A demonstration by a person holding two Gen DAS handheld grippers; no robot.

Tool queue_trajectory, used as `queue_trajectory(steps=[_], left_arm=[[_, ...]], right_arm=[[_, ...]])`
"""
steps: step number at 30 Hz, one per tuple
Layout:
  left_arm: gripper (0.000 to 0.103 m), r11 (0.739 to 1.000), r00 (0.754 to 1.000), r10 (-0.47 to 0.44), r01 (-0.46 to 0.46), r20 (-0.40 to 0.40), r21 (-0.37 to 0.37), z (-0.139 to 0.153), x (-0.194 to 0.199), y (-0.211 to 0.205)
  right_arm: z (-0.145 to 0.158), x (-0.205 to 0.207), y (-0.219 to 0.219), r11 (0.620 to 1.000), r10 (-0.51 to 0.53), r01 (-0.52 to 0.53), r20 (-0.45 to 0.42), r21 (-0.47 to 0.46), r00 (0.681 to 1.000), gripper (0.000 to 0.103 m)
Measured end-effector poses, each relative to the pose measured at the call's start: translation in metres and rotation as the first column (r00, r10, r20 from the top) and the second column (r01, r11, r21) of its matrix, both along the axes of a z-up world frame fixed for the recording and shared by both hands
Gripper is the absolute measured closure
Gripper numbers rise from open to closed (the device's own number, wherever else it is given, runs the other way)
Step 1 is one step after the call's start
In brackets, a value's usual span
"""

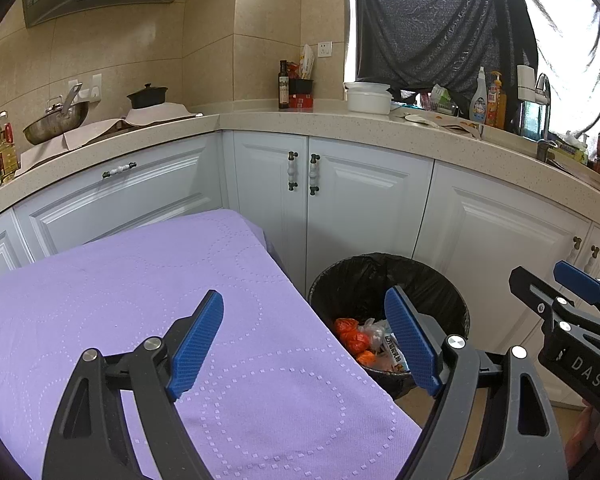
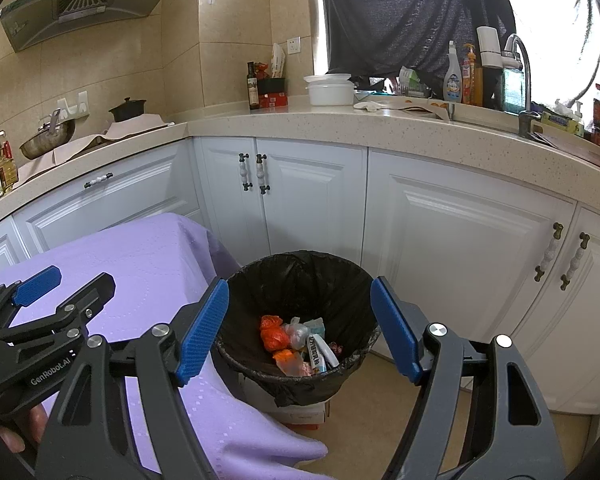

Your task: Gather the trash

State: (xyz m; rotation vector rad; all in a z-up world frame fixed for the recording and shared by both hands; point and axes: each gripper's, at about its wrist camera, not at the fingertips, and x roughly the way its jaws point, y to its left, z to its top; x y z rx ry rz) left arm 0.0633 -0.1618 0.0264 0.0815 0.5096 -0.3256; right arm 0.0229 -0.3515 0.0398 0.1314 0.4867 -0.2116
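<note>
A round bin with a black liner (image 2: 300, 276) (image 1: 384, 276) stands on the floor beside a table under a purple cloth (image 1: 140, 292) (image 2: 148, 252). Inside lie orange bags (image 2: 271, 330) (image 1: 350, 334), clear plastic and a printed wrapper (image 2: 318, 350). My left gripper (image 1: 306, 340) hovers open over the table's right edge, nothing between its blue pads. My right gripper (image 2: 298, 328) is open above the bin with nothing in it; it also shows at the right edge of the left wrist view (image 1: 556, 284). In the right wrist view the left gripper (image 2: 66, 280) sits at the left.
White cabinets (image 2: 452, 232) and a speckled counter (image 2: 340, 124) wrap around behind. On the counter stand a wok (image 1: 56, 122), a black pot (image 1: 147, 96), a dark bottle (image 1: 283, 86), a white container (image 1: 369, 98) and spray bottles near the tap (image 2: 520, 60). Tan floor (image 2: 388, 412) surrounds the bin.
</note>
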Motion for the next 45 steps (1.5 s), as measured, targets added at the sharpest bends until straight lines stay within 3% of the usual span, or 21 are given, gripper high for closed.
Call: queue_trajectory(steps=[30,41,45], left_arm=[[0.019,1.000,1.000,-0.002,0.002,-0.005,0.013,0.000,0.004,0.005],[0.017,0.999,0.996,0.036,-0.038,0.087,0.028,0.006,0.000,0.007],[0.017,0.999,0.997,0.033,-0.035,0.070,0.024,0.007,0.003,0.009]], right_arm=[[0.000,0.000,0.003,1.000,0.000,0.000,-0.002,0.001,1.000,0.031],[0.000,0.000,0.006,1.000,0.002,-0.002,-0.001,-0.002,1.000,0.031],[-0.002,0.000,0.013,1.000,0.005,-0.005,0.001,-0.006,1.000,0.031]])
